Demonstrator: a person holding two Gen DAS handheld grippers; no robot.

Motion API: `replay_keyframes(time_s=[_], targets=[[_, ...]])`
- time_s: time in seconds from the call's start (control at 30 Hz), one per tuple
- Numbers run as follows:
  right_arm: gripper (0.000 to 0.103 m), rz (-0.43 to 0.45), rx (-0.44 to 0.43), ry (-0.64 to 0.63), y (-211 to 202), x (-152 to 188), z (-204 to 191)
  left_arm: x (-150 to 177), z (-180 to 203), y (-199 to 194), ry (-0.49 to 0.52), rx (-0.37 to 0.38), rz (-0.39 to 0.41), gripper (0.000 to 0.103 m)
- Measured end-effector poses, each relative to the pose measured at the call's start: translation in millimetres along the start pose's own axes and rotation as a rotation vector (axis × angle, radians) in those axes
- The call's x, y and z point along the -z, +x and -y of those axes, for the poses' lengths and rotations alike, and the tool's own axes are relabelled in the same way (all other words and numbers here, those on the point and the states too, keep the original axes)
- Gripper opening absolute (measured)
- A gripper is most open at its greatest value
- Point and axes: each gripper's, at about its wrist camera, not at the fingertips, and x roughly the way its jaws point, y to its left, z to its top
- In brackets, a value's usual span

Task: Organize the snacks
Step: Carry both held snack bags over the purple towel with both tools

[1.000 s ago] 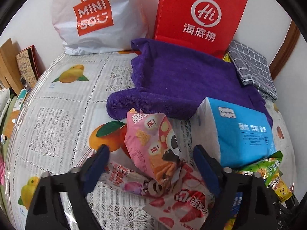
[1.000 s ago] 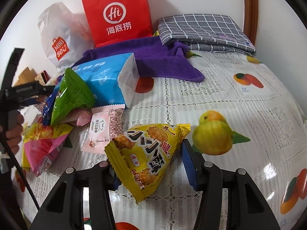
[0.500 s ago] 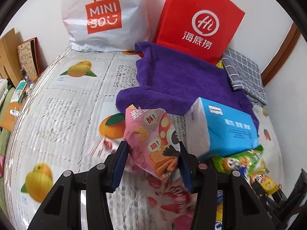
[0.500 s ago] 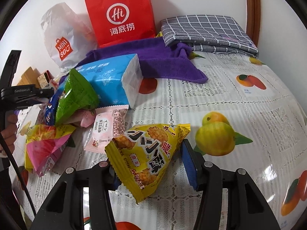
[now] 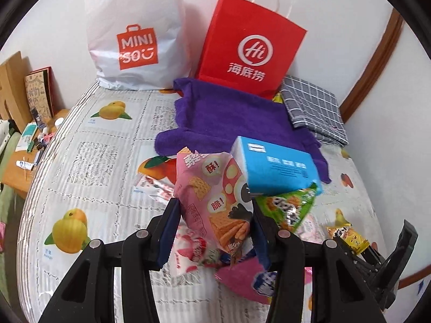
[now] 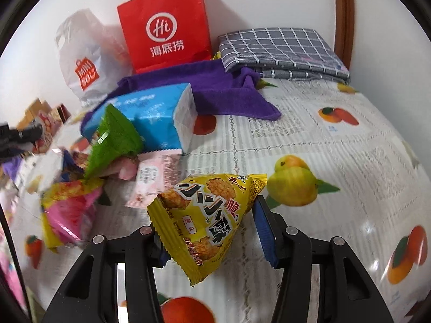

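Bare table point(image 6: 336, 161) lies open on the right side; the snack heap point(image 6: 89, 177), tissue pack point(image 6: 161, 113) and purple towel point(image 6: 215, 91) crowd the left.

white plastic bag point(image 5: 134, 35): "MINI SO" on an orange bag logo | red paper bag point(image 5: 250, 45): "Hi" in a white ring, "海底捞" beneath | pink snack packet point(image 5: 212, 196): "酥!", "脆!" | yellow snack packet point(image 6: 204, 212): "脆" | blue tissue pack point(image 5: 277, 167): print too blurred to read
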Motion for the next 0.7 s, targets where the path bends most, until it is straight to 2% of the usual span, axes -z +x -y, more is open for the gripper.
replay_keyframes(time_s=[0.2, 0.37, 0.5, 0.7], targets=[[0.052, 0.069, 0.029, -0.029, -38.7, -20.6, -11.0, -4.6, 28.0, -10.3, 0.033, 0.062, 0.01, 0.047], [0.052, 0.104, -0.036, -0.038, -62.7, -47.9, -26.2, -15.7, 50.7, -13.0, 0.074, 0.087, 0.019, 0.047], [0.051, 0.105, -0.096, -0.045, -67.5, -73.4, -41.7, -26.1, 63.9, -16.6, 0.105, 0.098, 0.032, 0.047], [0.051, 0.1, -0.098, -0.099, -60.1, -109.6, -65.3, -44.9, 74.3, -15.3, 0.134, 0.091, 0.039, 0.047]])
